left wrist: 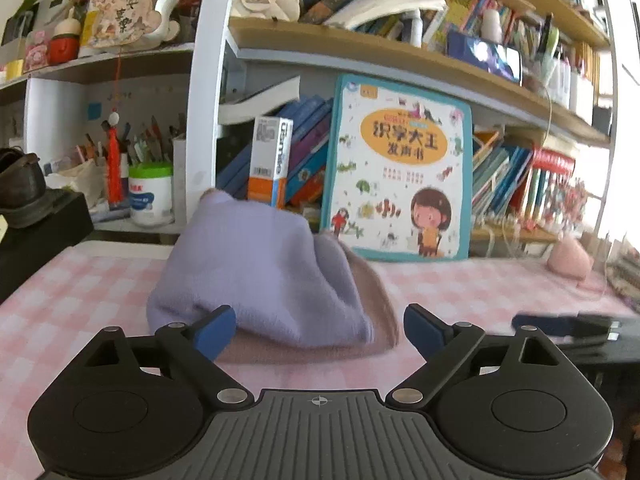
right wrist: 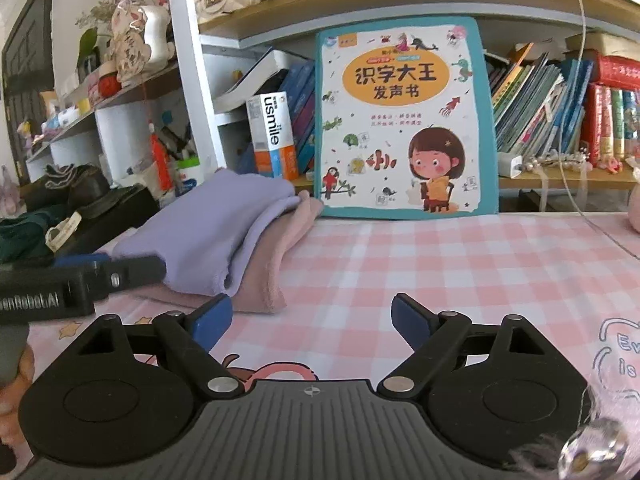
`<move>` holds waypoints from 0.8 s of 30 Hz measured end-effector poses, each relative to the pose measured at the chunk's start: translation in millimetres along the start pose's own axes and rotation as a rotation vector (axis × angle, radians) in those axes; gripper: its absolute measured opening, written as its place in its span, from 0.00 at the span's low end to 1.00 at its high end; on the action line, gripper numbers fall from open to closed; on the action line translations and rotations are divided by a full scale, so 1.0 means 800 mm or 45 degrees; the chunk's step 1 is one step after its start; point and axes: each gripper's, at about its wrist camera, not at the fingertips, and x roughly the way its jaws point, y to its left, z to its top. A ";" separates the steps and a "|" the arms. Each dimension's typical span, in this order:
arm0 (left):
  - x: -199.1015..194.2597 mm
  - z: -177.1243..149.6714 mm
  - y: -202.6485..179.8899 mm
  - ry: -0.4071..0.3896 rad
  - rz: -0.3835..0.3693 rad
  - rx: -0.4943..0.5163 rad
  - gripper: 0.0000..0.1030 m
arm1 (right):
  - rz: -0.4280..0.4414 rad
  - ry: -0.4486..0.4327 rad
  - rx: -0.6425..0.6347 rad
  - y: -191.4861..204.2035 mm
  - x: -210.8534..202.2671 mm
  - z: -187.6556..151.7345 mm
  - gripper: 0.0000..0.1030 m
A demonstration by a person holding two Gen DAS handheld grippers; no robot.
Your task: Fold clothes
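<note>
A folded lilac garment (left wrist: 260,272) lies on top of a folded dusty-pink garment (left wrist: 372,300), both on the pink checked tablecloth (left wrist: 460,288). My left gripper (left wrist: 319,332) stands open just in front of this stack, with nothing between its blue pads. In the right wrist view the same lilac garment (right wrist: 224,224) and pink garment (right wrist: 280,256) sit to the left. My right gripper (right wrist: 311,320) is open over bare tablecloth (right wrist: 440,264), to the right of the stack. The left gripper's fingers (right wrist: 120,270) reach in from the left edge.
A children's picture book (right wrist: 404,120) leans against the bookshelf behind the stack, beside a white and orange box (right wrist: 272,136). Black shoes on a dark box (right wrist: 80,208) stand at the left. A pink object (left wrist: 568,260) lies at the far right. A hand (right wrist: 20,364) shows bottom left.
</note>
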 end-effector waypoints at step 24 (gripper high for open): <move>-0.002 -0.017 0.017 0.049 0.134 -0.062 1.00 | -0.192 -0.004 -0.128 0.020 0.001 -0.003 1.00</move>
